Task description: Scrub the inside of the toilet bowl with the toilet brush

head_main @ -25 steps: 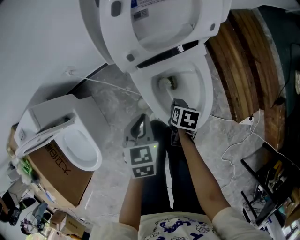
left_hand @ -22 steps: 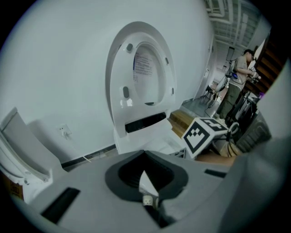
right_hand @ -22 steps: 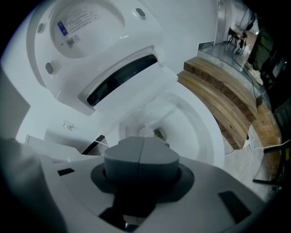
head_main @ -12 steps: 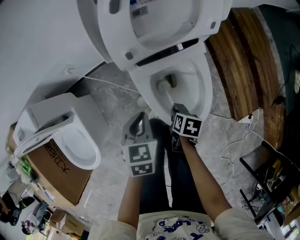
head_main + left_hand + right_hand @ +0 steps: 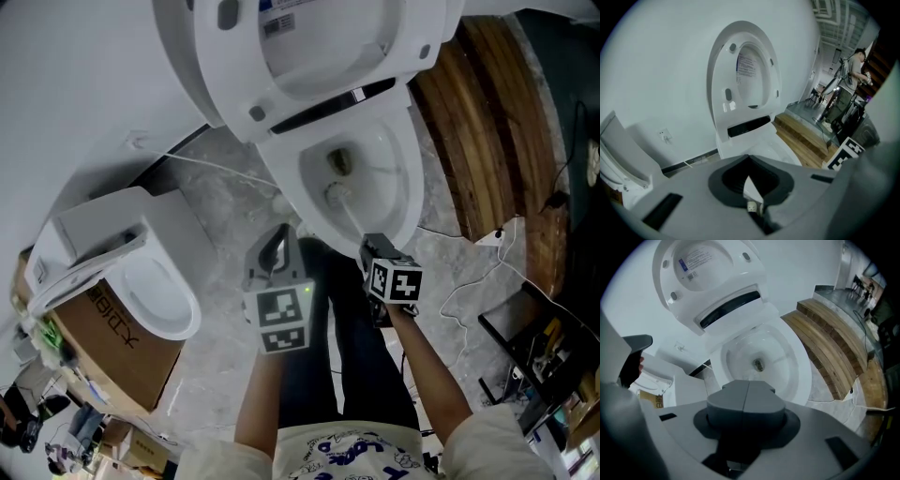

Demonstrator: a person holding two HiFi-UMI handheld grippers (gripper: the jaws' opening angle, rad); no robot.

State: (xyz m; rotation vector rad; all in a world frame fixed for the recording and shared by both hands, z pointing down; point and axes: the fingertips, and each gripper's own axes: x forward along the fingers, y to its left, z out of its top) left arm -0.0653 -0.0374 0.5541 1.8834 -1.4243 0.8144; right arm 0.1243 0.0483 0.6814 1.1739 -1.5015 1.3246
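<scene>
The toilet stands with its lid [image 5: 309, 56] raised; its white bowl [image 5: 398, 178] shows a dark drain [image 5: 339, 161]. A white toilet brush [image 5: 336, 195] rests its head on the bowl's near inner wall, below the drain, and its handle runs back to my right gripper [image 5: 373, 246]. That gripper hangs over the bowl's front rim, shut on the handle. In the right gripper view the pads [image 5: 749, 397] meet and hide the brush, with the bowl [image 5: 740, 357] beyond. My left gripper [image 5: 279, 239] hovers left of the bowl, shut and empty; in the left gripper view its jaws [image 5: 750, 180] face the lid [image 5: 745, 79].
A second toilet [image 5: 150, 291] sits on a cardboard box [image 5: 131, 352] at the left. A raised wooden platform [image 5: 487, 122] borders the toilet's right side. Cables [image 5: 469, 291] lie on the marble floor, and a rack [image 5: 539, 366] stands at the lower right. The person's legs [image 5: 347, 347] are below.
My right gripper has drawn back toward the person and to the right. The brush head has slid from beside the drain down the bowl's near wall. The left gripper has stayed put.
</scene>
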